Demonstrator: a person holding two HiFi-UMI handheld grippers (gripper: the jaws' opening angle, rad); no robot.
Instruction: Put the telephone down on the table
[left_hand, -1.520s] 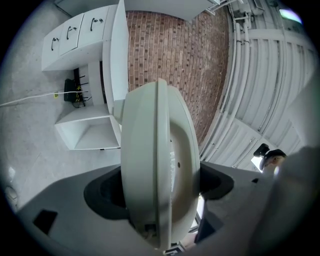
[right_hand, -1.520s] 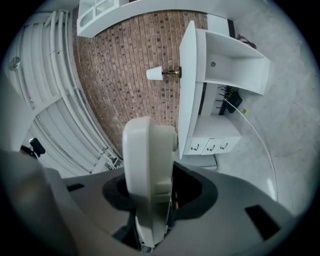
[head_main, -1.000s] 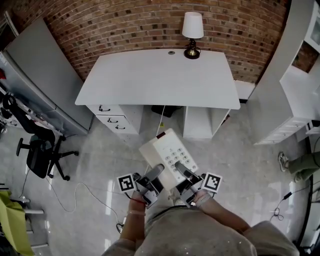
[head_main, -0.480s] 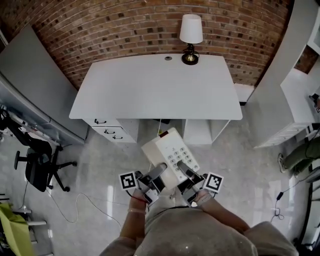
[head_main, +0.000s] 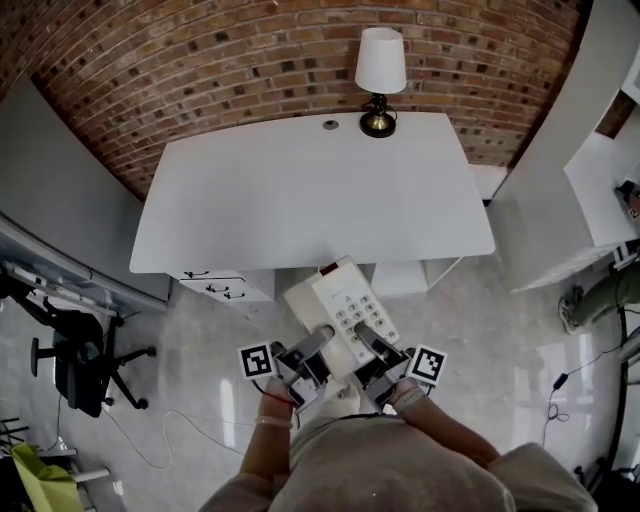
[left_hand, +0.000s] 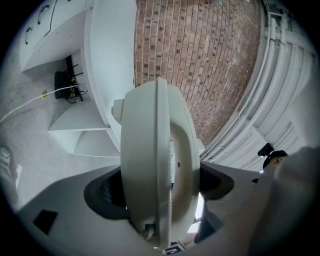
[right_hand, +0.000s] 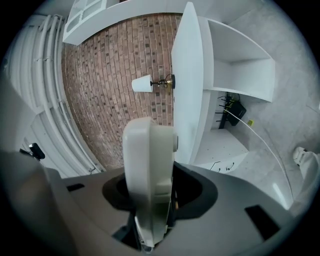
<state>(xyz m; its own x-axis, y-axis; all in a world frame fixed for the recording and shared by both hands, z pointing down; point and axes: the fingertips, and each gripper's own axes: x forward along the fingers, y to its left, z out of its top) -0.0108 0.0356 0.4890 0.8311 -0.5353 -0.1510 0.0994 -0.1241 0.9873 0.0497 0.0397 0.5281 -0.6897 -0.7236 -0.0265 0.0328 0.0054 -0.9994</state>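
Note:
A cream desk telephone (head_main: 340, 308) with a grey keypad is carried in the air just in front of the white table (head_main: 310, 190), near its front edge. My left gripper (head_main: 312, 350) is shut on its left side and my right gripper (head_main: 372, 348) is shut on its right side. In the left gripper view the telephone (left_hand: 156, 165) stands edge-on between the jaws and fills the middle. In the right gripper view the telephone (right_hand: 149, 175) is likewise clamped edge-on, with the table (right_hand: 189, 80) beyond it.
A lamp (head_main: 380, 75) with a white shade stands at the table's back edge against the brick wall. Drawers (head_main: 225, 287) sit under the table's left side. A black office chair (head_main: 75, 365) is at the left, white shelving (head_main: 600, 170) at the right, cables on the floor.
The person has stepped forward with the telephone held in both grippers. The table now lies closer and lower in the head view, and the telephone reaches its front edge.

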